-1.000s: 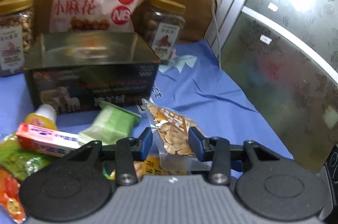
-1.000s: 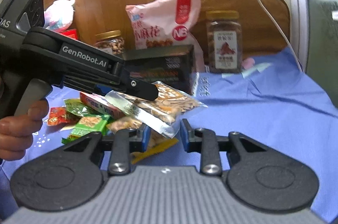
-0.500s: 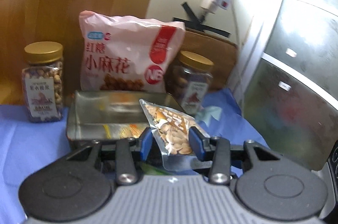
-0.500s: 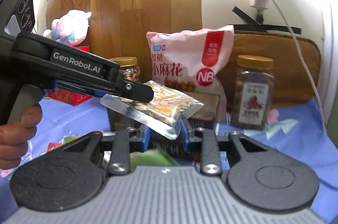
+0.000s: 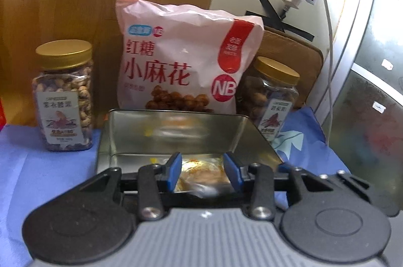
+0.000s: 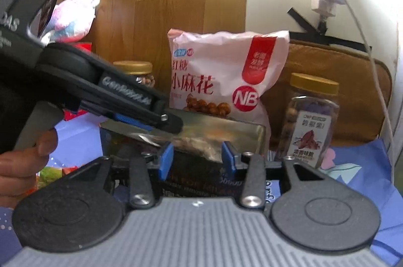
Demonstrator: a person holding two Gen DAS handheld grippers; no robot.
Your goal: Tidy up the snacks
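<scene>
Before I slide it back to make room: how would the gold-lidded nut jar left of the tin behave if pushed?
The nut jar stands tall on a narrow base, so a push near the lid might tip it. It looks full, so probably heavy for its size. It rests on the blue cloth, which may bunch rather than let it glide.

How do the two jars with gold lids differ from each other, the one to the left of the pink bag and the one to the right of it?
The left jar stands clear of the pink bag; the bag's edge overlaps part of the right jar. The left jar is filled with pale, light-coloured nuts; the right jar holds darker brown pieces. The left jar's label is turned toward the left wrist camera; the right jar's label is angled away. Both are upright, clear, gold-lidded, and stand on the blue cloth.
</scene>
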